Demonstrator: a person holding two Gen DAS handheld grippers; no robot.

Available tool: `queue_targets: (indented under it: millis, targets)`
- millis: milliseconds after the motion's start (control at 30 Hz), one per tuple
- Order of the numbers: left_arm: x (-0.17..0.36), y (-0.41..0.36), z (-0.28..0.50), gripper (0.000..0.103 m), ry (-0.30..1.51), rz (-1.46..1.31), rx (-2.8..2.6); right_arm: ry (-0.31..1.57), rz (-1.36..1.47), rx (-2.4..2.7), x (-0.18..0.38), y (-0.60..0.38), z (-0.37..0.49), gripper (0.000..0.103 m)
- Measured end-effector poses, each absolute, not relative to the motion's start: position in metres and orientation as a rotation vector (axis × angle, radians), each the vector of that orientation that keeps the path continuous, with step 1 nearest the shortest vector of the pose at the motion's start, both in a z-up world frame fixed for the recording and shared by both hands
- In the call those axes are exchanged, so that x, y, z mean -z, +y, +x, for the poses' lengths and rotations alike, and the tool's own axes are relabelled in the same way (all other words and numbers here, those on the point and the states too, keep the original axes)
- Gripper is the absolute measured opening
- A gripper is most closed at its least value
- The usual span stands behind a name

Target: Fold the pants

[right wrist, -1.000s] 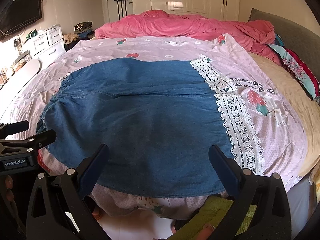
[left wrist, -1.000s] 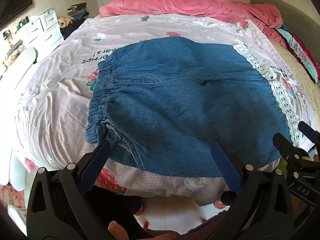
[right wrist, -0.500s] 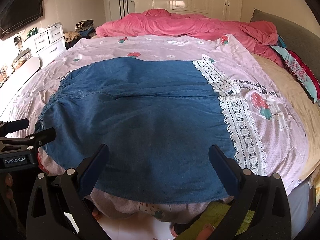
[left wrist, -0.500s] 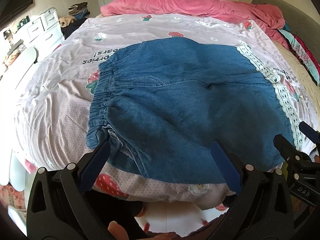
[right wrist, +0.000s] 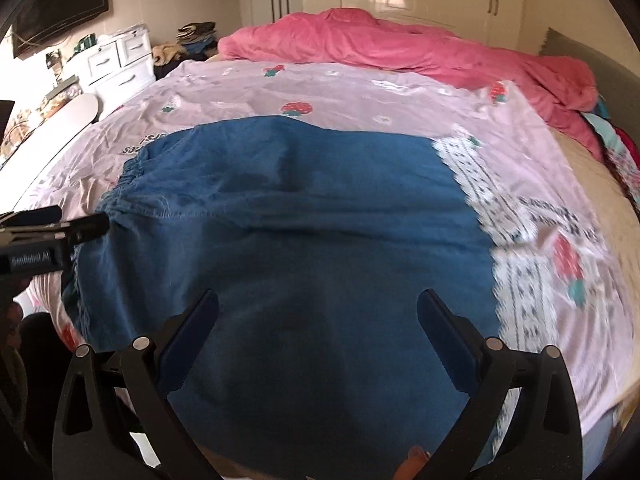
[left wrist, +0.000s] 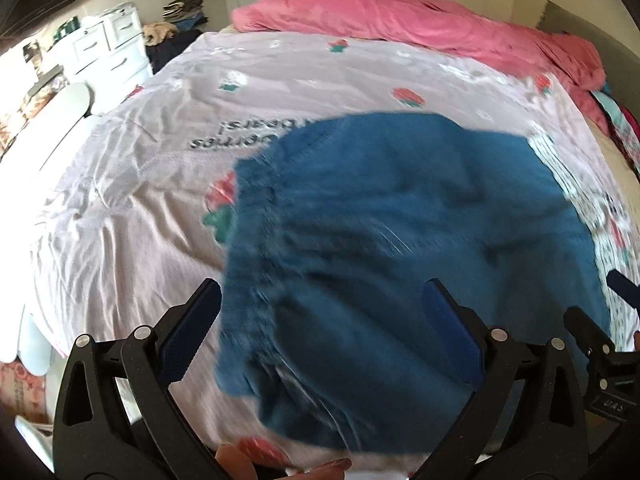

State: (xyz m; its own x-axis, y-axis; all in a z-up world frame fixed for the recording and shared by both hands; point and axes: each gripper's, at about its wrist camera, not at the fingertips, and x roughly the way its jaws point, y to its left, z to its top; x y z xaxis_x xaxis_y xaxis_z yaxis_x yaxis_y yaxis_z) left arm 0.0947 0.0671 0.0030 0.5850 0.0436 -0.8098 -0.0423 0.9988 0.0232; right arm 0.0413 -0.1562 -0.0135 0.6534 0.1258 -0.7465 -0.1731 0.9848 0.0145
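Blue denim pants (right wrist: 304, 240) lie spread flat across the near half of the bed, on a pale pink strawberry-print sheet (right wrist: 360, 100). Elastic waistband (right wrist: 132, 176) to the left; white lace hem trim (right wrist: 516, 280) to the right. Left-wrist view is motion-blurred; fabric detail unclear there.

Left gripper (left wrist: 320, 324): jaws spread wide, over the waistband end of the pants, nothing between the fingers. Right gripper (right wrist: 318, 332): jaws spread wide above the mid-leg denim, empty.

Pink duvet (right wrist: 400, 44) bunched at the far side. White drawer unit (right wrist: 120, 60) at left.
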Motion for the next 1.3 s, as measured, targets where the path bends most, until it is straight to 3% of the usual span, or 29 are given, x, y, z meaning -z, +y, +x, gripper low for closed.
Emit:
queue_targets:
  millis: [333, 533, 900, 933, 1067, 1233, 1267, 1300]
  targets:
    - [0.005, 0.103, 0.137, 0.094, 0.965, -0.027, -0.098, 0.836, -0.105, -0.288, -0.003, -0.133, 0.118, 0.099]
    - [0.017, 0.116, 0.160, 0.094, 0.992, -0.024, -0.091, 0.783, -0.280, -0.396, -0.011, -0.097, 0.168, 0.099]
    - [0.034, 0.156, 0.215, 0.094, 0.958, -0.031, 0.022, 0.882, -0.369, -0.636, 0.006, -0.056, 0.270, 0.099]
    - [0.034, 0.156, 0.217, 0.092, 0.953, -0.033, 0.039, 0.887, -0.377, -0.655, 0.007, -0.053, 0.276, 0.099]
    - [0.041, 0.147, 0.228, 0.056, 0.956, -0.040, 0.164, 0.917, -0.471, -0.720, 0.019, -0.042, 0.296, 0.099]
    - [0.054, 0.130, 0.231, 0.040, 0.959, 0.074, 0.165, 0.930, -0.554, -0.835, 0.030, -0.026, 0.298, 0.096]
    - [0.053, 0.129, 0.230, 0.036, 0.955, 0.073, 0.167, 0.942, -0.552, -0.842, 0.033, -0.024, 0.299, 0.093]
    - [0.052, 0.130, 0.229, 0.035, 0.951, 0.067, 0.172, 0.956, -0.545, -0.857, 0.036, -0.022, 0.299, 0.073]
